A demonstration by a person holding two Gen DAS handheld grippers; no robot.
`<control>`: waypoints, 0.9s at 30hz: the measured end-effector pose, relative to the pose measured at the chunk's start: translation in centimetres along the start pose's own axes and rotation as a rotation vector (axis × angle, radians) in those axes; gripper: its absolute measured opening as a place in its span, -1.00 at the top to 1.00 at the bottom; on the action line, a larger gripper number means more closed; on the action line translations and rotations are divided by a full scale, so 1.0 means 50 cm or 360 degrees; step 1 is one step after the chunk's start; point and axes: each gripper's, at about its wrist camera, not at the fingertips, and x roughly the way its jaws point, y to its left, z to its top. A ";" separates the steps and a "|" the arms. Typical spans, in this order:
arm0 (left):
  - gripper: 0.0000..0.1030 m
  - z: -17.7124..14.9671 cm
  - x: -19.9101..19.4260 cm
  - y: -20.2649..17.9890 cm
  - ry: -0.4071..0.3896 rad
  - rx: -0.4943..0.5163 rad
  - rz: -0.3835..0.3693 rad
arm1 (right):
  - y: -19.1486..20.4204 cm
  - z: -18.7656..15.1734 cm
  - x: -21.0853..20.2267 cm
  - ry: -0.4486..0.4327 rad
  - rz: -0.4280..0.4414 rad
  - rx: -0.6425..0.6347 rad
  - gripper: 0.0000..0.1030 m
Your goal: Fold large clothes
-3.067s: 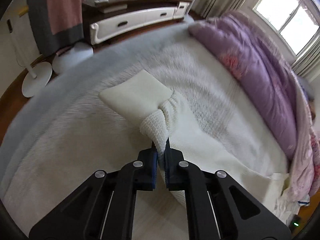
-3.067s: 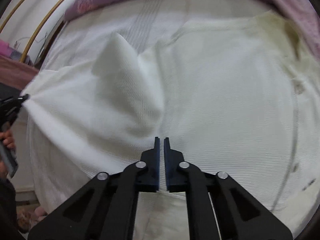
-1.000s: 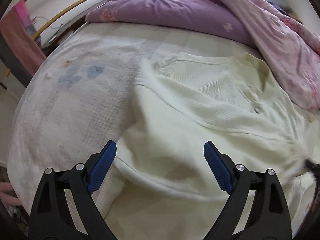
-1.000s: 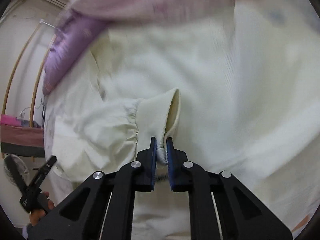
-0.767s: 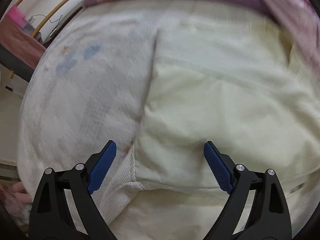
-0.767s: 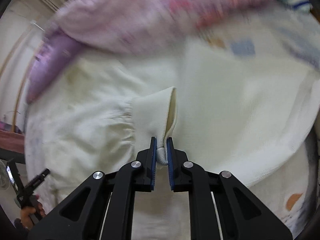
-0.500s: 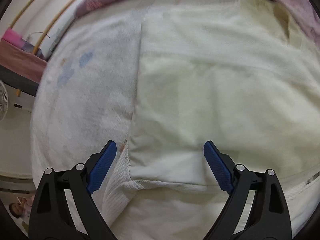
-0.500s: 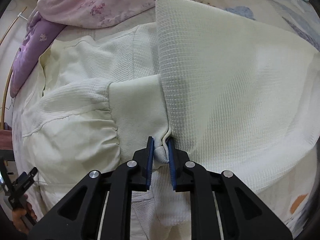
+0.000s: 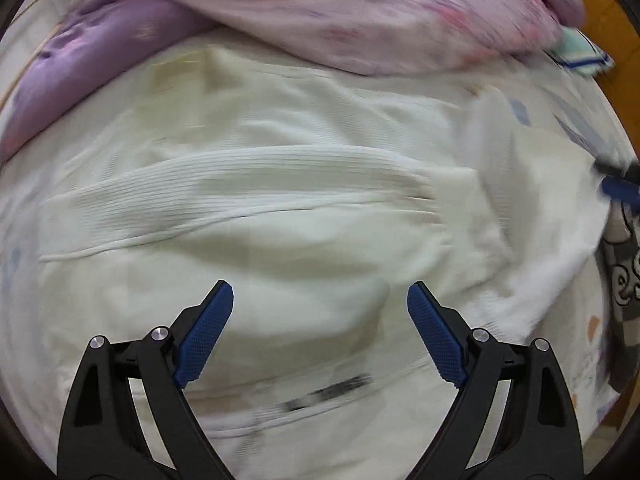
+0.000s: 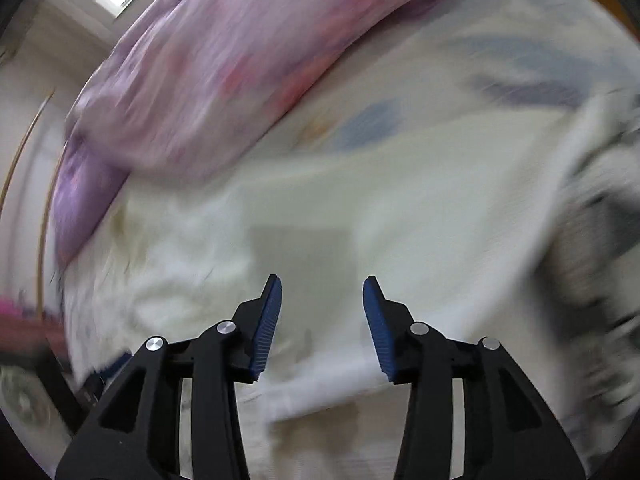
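A large cream knit garment [image 9: 280, 208] lies spread on the bed, one sleeve folded across its body with the cuff [image 9: 452, 192] toward the right. My left gripper [image 9: 320, 320] hangs wide open above the garment's lower part, nothing between its blue pads. The right wrist view is badly blurred. There the same cream garment [image 10: 304, 240] fills the middle. My right gripper [image 10: 322, 320] is above it with its jaws opening and nothing between them. Its blue tip [image 9: 618, 188] shows at the right edge of the left wrist view.
A pink and purple floral duvet [image 9: 360, 12] is bunched along the far side of the bed. The patterned white bedsheet [image 10: 500, 92] shows at the right. A striped cloth [image 9: 580, 56] lies at the far right corner, by a wooden edge.
My right gripper has let go of the sleeve cuff and swung away, its jaws spreading. My left gripper, still open, has swept sideways across the garment toward the sleeve side.
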 end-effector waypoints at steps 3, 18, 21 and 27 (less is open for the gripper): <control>-0.73 0.013 0.031 -0.039 0.0059 0.0002 -0.0092 | -0.094 0.080 -0.036 -0.0049 -0.0210 0.0166 -0.13; -0.74 -0.030 0.108 -0.087 0.0208 0.0082 -0.0064 | -0.192 0.192 0.132 0.0269 -0.0783 0.0116 -0.32; -0.74 -0.034 0.076 -0.043 0.0177 -0.0032 -0.0222 | -0.190 0.176 0.133 0.0240 -0.0778 0.0021 0.64; -0.74 -0.036 -0.005 0.063 0.0041 -0.0298 -0.0324 | -0.125 0.113 0.013 -0.0231 -0.0632 -0.0060 0.94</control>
